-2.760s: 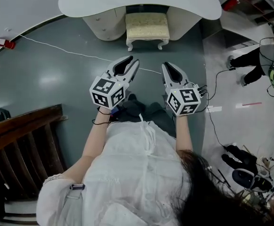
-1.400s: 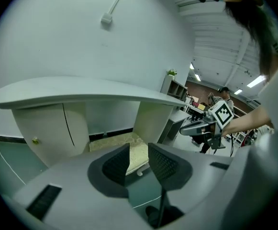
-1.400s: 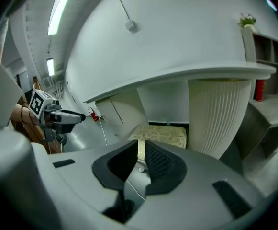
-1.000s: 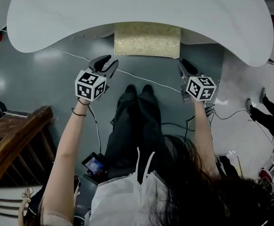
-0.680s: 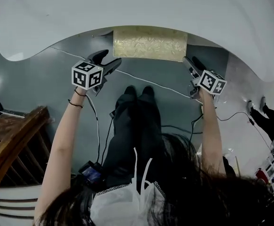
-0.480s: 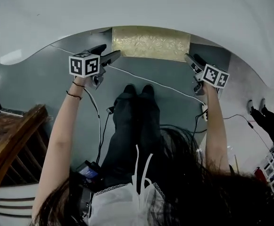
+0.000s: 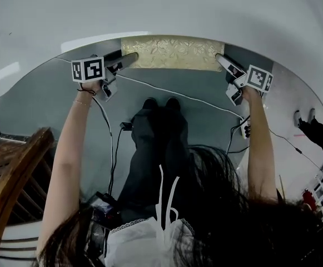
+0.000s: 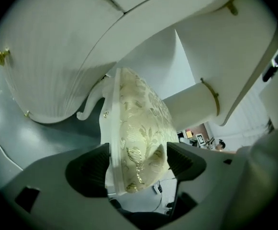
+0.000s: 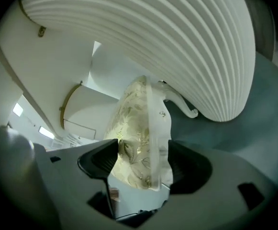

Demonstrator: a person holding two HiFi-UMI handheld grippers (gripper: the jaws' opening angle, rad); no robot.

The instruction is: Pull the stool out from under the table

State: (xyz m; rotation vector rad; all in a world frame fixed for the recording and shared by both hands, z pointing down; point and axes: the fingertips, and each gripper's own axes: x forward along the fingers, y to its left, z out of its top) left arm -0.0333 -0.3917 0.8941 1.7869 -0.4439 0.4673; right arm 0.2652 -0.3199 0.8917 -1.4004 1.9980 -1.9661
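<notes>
The stool (image 7: pixel 172 53) has a cream, gold-patterned cushion and a white frame, and mostly sits under the white table (image 7: pixel 150 10). In the head view my left gripper (image 7: pixel 129 58) is at its left end and my right gripper (image 7: pixel 219 58) is at its right end. In the left gripper view the stool's corner (image 8: pixel 139 143) lies between the jaws of the left gripper (image 8: pixel 136 164), which are opening. In the right gripper view the other corner (image 9: pixel 141 152) sits inside the right gripper (image 9: pixel 143 163), whose jaws are also opening. I see no pad pressing hard on the stool.
The table's ribbed white cabinets (image 8: pixel 48 56) (image 9: pixel 177 42) flank the stool closely on both sides. A cable (image 7: pixel 178 93) runs across the grey floor. My legs (image 7: pixel 158 143) stand just before the stool. A wooden chair (image 7: pixel 11 171) is at lower left, and another person's feet (image 7: pixel 317 129) at right.
Both grippers have moved forward from mid-floor to the stool's two ends and now straddle its corners. My head has leaned in over the table.
</notes>
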